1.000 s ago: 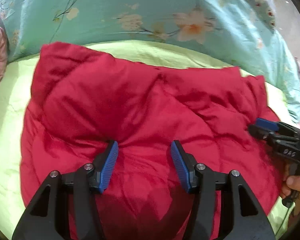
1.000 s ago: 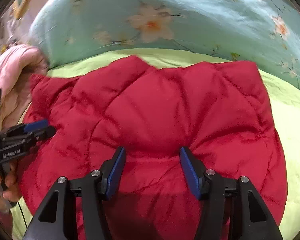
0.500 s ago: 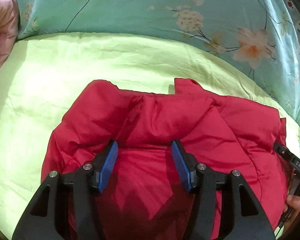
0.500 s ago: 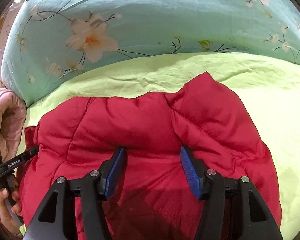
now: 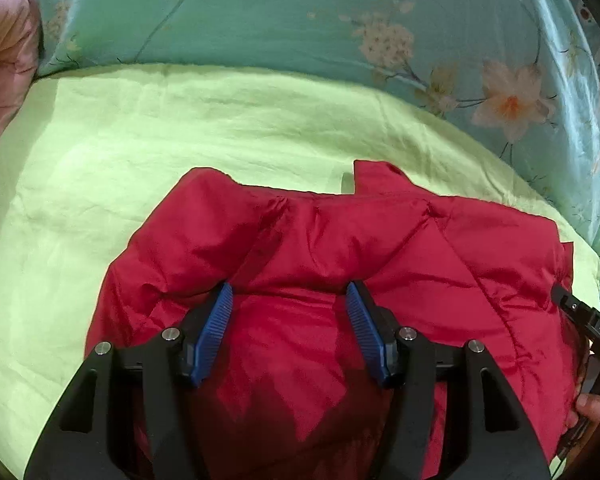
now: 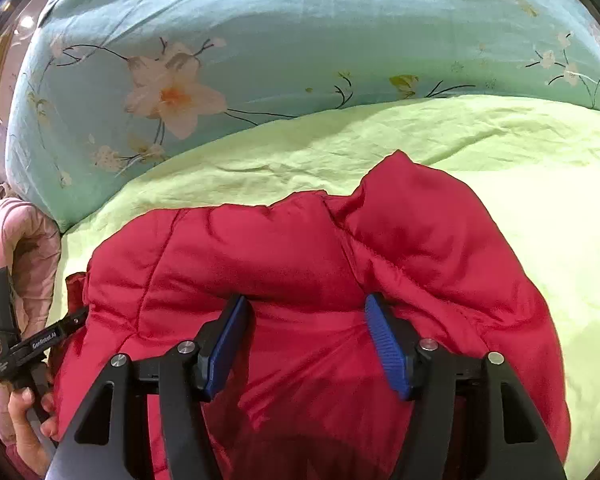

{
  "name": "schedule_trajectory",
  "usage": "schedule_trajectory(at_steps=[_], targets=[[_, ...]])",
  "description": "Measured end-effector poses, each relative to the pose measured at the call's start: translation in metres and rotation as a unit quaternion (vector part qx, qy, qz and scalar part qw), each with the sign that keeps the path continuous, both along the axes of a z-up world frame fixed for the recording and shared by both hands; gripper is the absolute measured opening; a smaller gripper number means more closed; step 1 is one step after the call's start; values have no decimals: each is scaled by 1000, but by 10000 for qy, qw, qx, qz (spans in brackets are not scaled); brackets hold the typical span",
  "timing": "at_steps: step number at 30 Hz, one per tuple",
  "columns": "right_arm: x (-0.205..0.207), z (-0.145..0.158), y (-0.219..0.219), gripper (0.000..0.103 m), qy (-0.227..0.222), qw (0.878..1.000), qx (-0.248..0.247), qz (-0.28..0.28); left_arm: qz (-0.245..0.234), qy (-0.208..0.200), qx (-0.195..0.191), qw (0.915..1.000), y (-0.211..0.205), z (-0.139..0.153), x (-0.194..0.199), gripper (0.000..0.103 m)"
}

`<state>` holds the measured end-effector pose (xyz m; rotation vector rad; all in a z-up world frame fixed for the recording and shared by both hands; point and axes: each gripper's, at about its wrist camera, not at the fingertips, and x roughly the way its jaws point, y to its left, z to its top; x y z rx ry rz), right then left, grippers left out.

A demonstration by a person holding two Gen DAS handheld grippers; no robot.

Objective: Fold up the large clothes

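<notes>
Red jacket (image 5: 340, 280): folded, lies on lime sheet (image 5: 140, 140), near side.
Left view: left gripper (image 5: 290, 300) jaws clamp a jacket fold; right gripper (image 5: 580, 320) at jacket's right edge.
Right view: right gripper (image 6: 306, 312) jaws opening, fold between the pads.
Far: floral quilt (image 6: 300, 40).

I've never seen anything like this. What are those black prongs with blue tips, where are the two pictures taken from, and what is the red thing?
Each picture comes from a camera mounted on a hand-held claw, looking along its two fingers. No robot: a person holds one claw in each hand. The left claw and right claw both have a fold of a red puffer jacket between their blue pads; the right claw's jaws are opening. The jacket lies on a light green sheet, with a floral teal quilt behind. Each view glimpses the other claw at its edge.
</notes>
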<state>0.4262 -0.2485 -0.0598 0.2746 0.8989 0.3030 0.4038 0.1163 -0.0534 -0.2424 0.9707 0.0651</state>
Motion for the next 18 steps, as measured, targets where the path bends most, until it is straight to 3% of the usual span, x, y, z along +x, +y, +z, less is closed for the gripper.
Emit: schedule_trajectory(at_steps=[4, 9, 18], targets=[[-18, 16, -7, 64, -14, 10000, 14, 9, 47, -114, -54, 9999, 6, 17, -14, 59], [-48, 31, -23, 71, -173, 9996, -207, -48, -95, -262, -33, 9996, 3, 35, -48, 59], [-92, 19, -76, 72, -63, 9983, -240, -536, -287, -509, 84, 9983, 5, 53, -128, 61]])
